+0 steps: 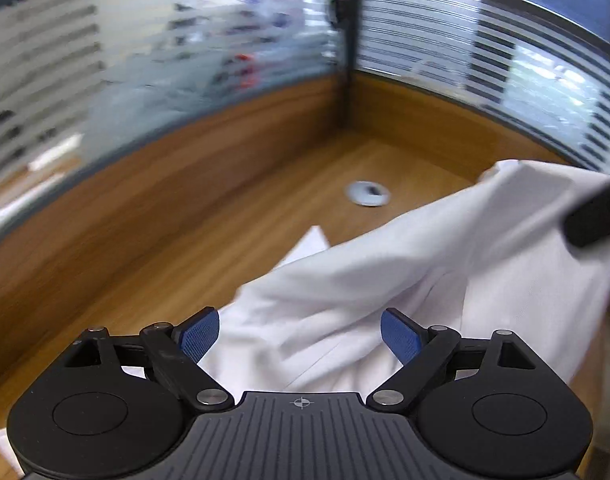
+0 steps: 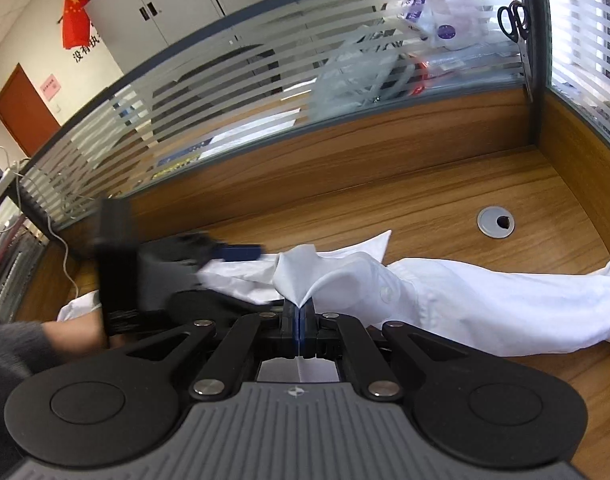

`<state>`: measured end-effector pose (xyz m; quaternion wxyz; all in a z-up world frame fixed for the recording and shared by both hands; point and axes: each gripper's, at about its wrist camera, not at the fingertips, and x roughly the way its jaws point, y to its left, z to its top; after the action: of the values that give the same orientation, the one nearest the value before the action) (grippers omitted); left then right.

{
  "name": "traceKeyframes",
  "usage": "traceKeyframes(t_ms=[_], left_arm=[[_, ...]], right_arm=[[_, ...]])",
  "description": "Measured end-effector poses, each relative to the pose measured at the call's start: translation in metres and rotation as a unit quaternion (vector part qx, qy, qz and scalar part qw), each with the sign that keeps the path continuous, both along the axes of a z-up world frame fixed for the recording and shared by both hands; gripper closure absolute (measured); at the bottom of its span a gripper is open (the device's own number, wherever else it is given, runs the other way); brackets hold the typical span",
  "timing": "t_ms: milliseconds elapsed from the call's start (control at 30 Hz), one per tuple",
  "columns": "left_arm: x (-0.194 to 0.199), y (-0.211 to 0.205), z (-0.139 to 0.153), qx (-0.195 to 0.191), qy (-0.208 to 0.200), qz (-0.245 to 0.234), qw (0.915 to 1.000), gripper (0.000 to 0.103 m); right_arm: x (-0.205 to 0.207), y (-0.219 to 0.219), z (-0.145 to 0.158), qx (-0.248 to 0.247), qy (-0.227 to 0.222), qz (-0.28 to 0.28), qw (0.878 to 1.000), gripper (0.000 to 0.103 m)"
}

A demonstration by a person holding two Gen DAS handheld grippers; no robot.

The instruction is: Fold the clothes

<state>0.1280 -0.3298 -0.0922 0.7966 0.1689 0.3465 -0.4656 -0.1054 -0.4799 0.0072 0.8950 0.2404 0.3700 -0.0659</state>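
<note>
White shirt (image 2: 465,300) stretched lengthwise, left to right, across the wooden desk (image 2: 425,216); right gripper (image 2: 299,312) pinches a fabric fold, left gripper (image 1: 301,334) spread wide, holding nothing

One white shirt (image 2: 485,304) lies across the bench (image 2: 425,208), mid-frame. Two grippers: the right (image 2: 300,312) at lower centre, the left (image 2: 241,251) at mid-left. One grommet (image 2: 495,221) right of centre. One pair of scissors (image 2: 515,20), upper right. One flag (image 2: 76,20) and one door (image 2: 23,108), upper left.
</note>
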Motion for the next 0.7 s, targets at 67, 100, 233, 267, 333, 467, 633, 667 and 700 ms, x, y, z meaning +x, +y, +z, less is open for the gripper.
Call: traceKeyframes(t_ms=[67,100,233,267,333,467,633,667,700], left_arm=[[0.0,-0.006,-0.003,-0.008,0.004,-0.007,0.9999,0.014],[-0.001,-0.009,-0.004,-0.011,0.003,-0.007,0.9999,0.014],[0.005,-0.02,-0.011,-0.018,0.014,-0.006,0.9997,0.014],[0.005,-0.021,-0.013,-0.02,0.015,-0.005,0.9997,0.014],[0.001,-0.02,-0.015,-0.026,0.005,-0.004,0.9997,0.034],[-0.008,-0.017,-0.006,-0.032,-0.033,-0.002,0.999,0.092],[-0.016,-0.001,0.023,0.016,-0.079,-0.005,0.9967,0.095],[-0.019,0.004,0.029,0.025,-0.089,-0.01,0.9957,0.096],[-0.022,0.012,0.036,0.032,-0.098,-0.015,0.9946,0.096]], right_arm=[[-0.009,0.004,0.003,0.002,-0.003,-0.006,1.0,0.102],[-0.013,0.005,0.005,0.003,-0.005,-0.008,1.0,0.102],[-0.031,0.012,0.012,0.007,-0.011,-0.019,1.0,0.102],[-0.035,0.014,0.013,0.008,-0.013,-0.022,1.0,0.102],[-0.044,0.018,0.017,0.01,-0.016,-0.028,0.999,0.102],[-0.061,0.024,0.023,0.012,-0.022,-0.039,0.999,0.102],[-0.062,0.01,0.023,-0.034,-0.009,-0.054,0.998,0.102],[-0.061,0.007,0.023,-0.043,-0.007,-0.056,0.997,0.102],[-0.058,0.006,0.025,-0.055,-0.007,-0.053,0.997,0.102]])
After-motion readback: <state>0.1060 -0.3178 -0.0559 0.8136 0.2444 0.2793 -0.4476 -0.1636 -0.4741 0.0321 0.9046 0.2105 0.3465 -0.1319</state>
